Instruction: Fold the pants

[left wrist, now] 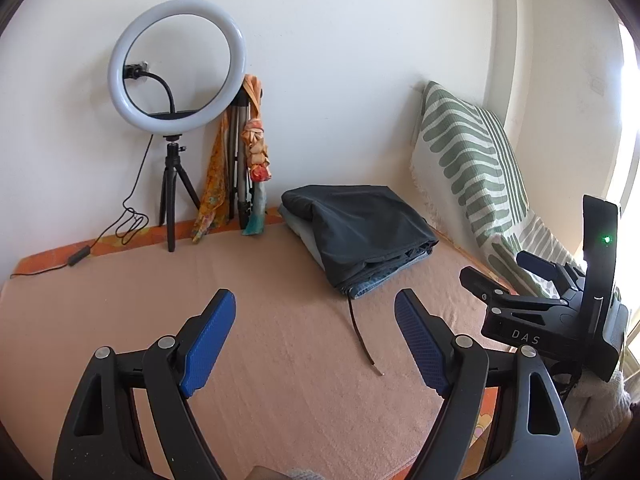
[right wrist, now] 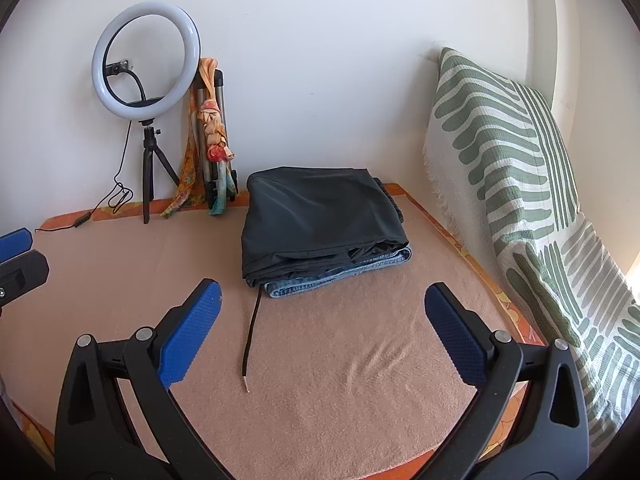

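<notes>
While folded pants [right wrist: 320, 224] lie ahead, right hand-held gripper [right wrist: 322, 312] gapes, apparently empty.

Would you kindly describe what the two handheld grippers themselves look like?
Both are black plastic clamp-style frames with silver rivets at the pivots. The left gripper and right gripper carry blue fingers with a textured, dotted grip surface. Seen from the left wrist, the right unit's body bears white "DAS" lettering and a green indicator light.
</notes>
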A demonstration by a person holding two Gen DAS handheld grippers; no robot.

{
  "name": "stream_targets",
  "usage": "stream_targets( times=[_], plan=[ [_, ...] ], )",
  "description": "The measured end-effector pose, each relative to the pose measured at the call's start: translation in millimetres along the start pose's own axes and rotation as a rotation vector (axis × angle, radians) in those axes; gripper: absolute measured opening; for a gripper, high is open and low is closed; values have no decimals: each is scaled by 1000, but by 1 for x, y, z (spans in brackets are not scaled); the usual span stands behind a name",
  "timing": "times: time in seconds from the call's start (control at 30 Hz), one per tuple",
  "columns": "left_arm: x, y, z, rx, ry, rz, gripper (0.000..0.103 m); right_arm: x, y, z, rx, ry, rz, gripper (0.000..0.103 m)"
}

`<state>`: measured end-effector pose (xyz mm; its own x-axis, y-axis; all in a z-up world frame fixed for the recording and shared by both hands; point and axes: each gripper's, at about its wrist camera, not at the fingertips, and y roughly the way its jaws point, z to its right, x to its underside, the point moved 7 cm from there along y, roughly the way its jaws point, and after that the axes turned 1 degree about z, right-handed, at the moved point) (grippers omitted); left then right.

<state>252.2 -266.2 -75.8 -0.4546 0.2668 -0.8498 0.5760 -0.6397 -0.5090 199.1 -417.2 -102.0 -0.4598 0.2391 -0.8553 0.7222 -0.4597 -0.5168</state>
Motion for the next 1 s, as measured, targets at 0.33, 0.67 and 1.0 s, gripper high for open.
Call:
stream_targets(
  times=[0.33, 0.67, 1.0],
  plan=[
    [-1, -13, 4, -33, 41, 51, 100, -3, -8, 1, 4, 16, 21, 103],
    [2, -14, 3, -47, 42, 51, 102, -2, -11, 2, 12, 13, 21, 103],
    [2, -19, 11, -48, 90, 76, 102, -2, -11, -2, 9, 4, 19, 103]
  ],
)
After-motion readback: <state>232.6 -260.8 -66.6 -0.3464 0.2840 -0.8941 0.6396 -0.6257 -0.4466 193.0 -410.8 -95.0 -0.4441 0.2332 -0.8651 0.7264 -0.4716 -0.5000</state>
